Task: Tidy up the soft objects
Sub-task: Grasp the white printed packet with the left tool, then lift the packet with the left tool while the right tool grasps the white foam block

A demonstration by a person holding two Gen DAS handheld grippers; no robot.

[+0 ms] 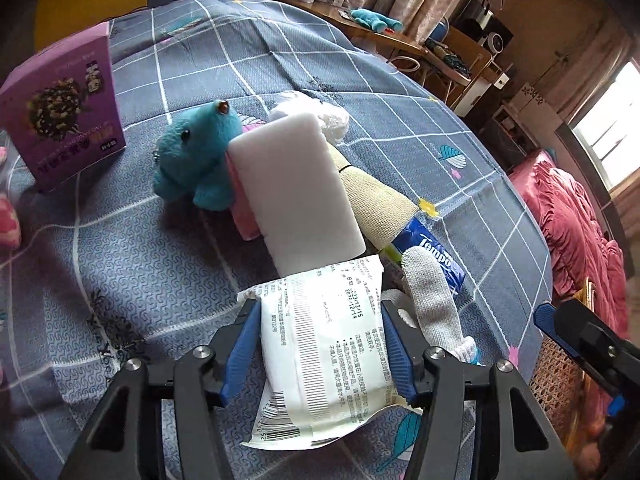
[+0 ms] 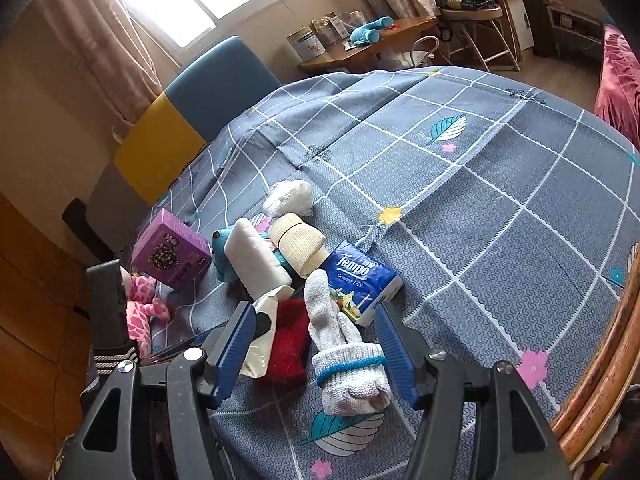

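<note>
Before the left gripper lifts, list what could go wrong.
1. The white printed wipes pack sits between the left gripper pads; soft plastic could slip.
2. The white foam block rests against its far end and may topple.
3. The grey knitted glove beside it could snag.

Right claw (image 2: pixel 316 356) open around grey knit glove (image 2: pixel 344 360), Tempo tissue pack (image 2: pixel 360 276) beyond, checked cloth (image 2: pixel 480 200) beneath
</note>
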